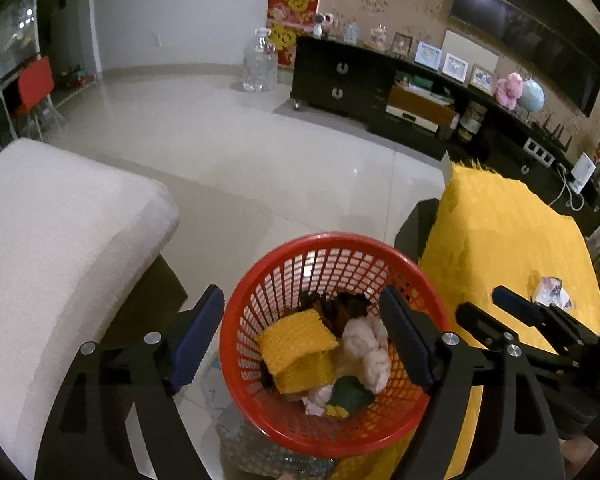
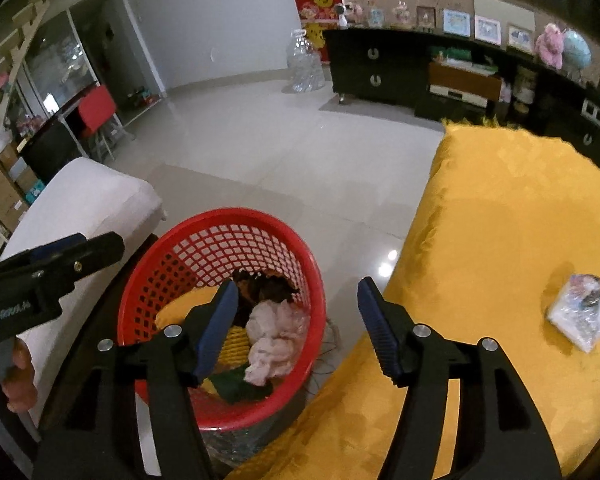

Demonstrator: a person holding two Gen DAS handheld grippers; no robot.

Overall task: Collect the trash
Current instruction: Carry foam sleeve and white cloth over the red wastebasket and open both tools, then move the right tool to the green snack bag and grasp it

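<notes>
Beside the yellow cloth-covered table (image 2: 500, 216) stands a red mesh basket (image 1: 296, 248), already holding trash: a folded yellow foam net (image 1: 300, 350), a crumpled pinkish-white wad (image 1: 366, 340), a dark green scrap (image 1: 352, 396) and something dark brown at the far side. One piece of trash, a crinkled clear wrapper (image 2: 580, 312) with a printed pattern, lies on the cloth well to the right of the basket.

Seen from the left wrist, the left gripper (image 1: 300, 344) hovers directly over the basket, its blue-padded jaws spread wide and gripping nothing; the left pad sits outside the rim and the right pad over the inside. The wrapper (image 1: 552, 294) lies far off to the right, just beyond the tips of the right gripper (image 1: 496, 308). From that angle I cannot tell how wide the right tongs stand.

The right wrist view settles that: the right gripper (image 2: 296, 328) is wide open and empty, its left pad over the basket's contents and its right pad at the near edge of the table. The wrapper lies to the right of both pads, apart from them. Only this view shows the left gripper (image 2: 72, 248) from the side, at the left, with the fingers (image 2: 20, 376) of the hand holding it. Only the left view shows bubble wrap (image 1: 260, 452) under the basket's near side.
</notes>
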